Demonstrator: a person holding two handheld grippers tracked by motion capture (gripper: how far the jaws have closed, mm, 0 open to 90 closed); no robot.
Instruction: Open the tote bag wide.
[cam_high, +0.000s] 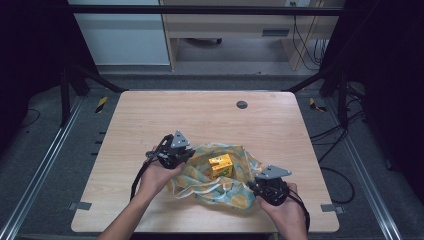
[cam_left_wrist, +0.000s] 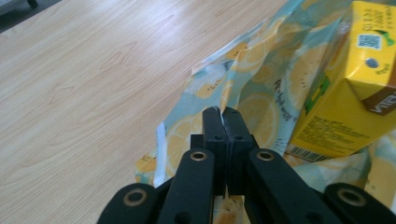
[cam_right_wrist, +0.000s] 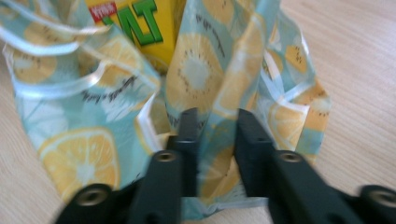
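Carton (cam_high: 220, 165) upright on lemon-print cloth (cam_high: 230, 192), surface (cam_high: 210, 115) 6 o'clock | left tool (cam_left_wrist: 223, 114) clamped on cloth edge | right tool (cam_right_wrist: 217, 126) parted around fold, grip unconfirmed | risk: uneven lift tips carton

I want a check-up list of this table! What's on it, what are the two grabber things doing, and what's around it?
Surface: pale wooden table, round grey plug near the far edge.
Job's things: lemon-print cloth, crumpled; yellow drink carton sitting upright on it.
Clutter: nothing seen.
Grippers: left gripper jaws closed on the cloth's edge; right gripper jaws apart with a cloth fold between them.
Cables: black cable trailing from the left gripper; more on the floor at right.
Surroundings: dark frame, metal rails, wooden desk behind.
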